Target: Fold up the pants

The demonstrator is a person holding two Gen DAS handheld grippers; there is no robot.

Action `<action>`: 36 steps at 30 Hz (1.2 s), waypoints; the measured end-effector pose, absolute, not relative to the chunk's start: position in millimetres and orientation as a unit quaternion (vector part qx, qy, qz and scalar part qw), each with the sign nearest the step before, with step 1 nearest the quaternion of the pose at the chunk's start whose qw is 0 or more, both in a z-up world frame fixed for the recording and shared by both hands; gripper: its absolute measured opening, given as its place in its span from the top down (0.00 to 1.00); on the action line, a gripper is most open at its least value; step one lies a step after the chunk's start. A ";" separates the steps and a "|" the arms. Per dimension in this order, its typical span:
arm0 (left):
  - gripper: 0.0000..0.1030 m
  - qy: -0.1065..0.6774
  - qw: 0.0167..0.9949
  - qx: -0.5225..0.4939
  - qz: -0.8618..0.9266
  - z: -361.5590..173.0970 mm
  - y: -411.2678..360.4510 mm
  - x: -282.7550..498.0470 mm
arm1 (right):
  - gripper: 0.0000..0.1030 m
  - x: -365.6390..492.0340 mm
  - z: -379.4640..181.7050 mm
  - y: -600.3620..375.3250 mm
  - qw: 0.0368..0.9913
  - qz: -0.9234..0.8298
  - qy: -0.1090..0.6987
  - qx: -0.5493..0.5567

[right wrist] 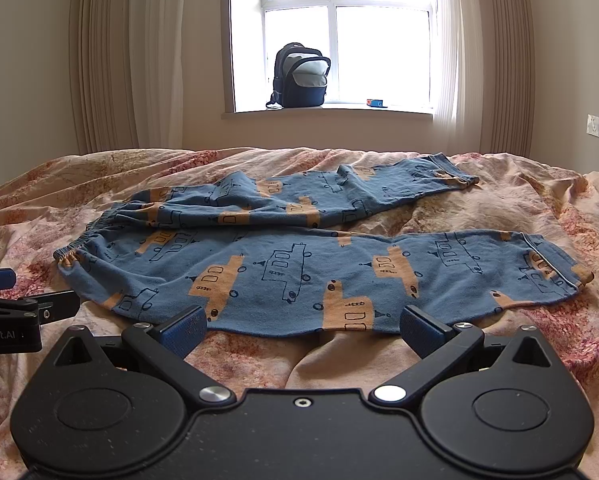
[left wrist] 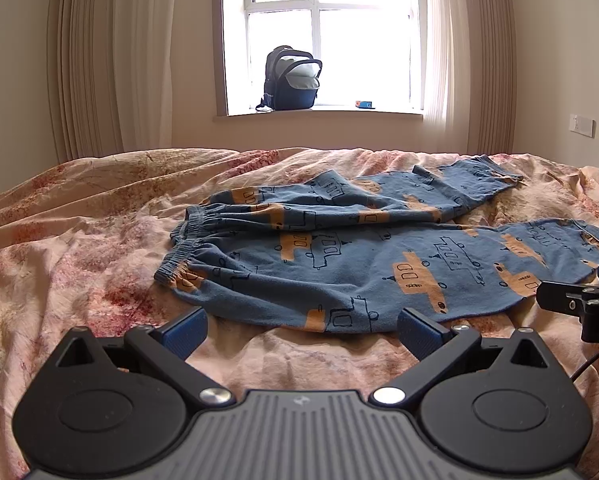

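Apparently, backpack [right wrist: 300, 76] gapes, contents unclear.

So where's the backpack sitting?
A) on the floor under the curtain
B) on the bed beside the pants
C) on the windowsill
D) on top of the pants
C: the dark backpack stands on the windowsill, beyond the bed where the pants lie.

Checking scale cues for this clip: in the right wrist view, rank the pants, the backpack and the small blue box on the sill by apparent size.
1. pants
2. backpack
3. small blue box

The pants lie much nearer the camera, so the gap is partly nearness.
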State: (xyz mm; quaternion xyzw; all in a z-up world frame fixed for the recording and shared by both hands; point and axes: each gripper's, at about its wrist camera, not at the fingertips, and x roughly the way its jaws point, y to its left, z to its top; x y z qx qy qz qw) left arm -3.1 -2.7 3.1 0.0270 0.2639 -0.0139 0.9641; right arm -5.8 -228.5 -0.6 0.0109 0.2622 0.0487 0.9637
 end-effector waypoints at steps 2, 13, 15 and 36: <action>0.00 0.264 0.964 0.027 -0.014 3.1 -2.8 -3.1 | 0.00 -5.8 -0.7 -228.4 0.964 0.049 0.262 0.011; 0.00 0.262 0.965 0.028 -0.013 5.2 -1.3 -2.7 | 0.00 -6.0 -0.3 -228.2 0.964 0.049 0.262 0.011; 0.00 0.261 0.965 0.030 -0.013 5.0 -1.3 -2.6 | 0.00 -6.0 -0.3 -228.2 0.964 0.049 0.262 0.011; 0.00 0.263 0.964 0.028 -0.012 3.0 -0.5 -2.0 | 0.00 -6.1 -0.5 -228.7 0.964 0.049 0.262 0.011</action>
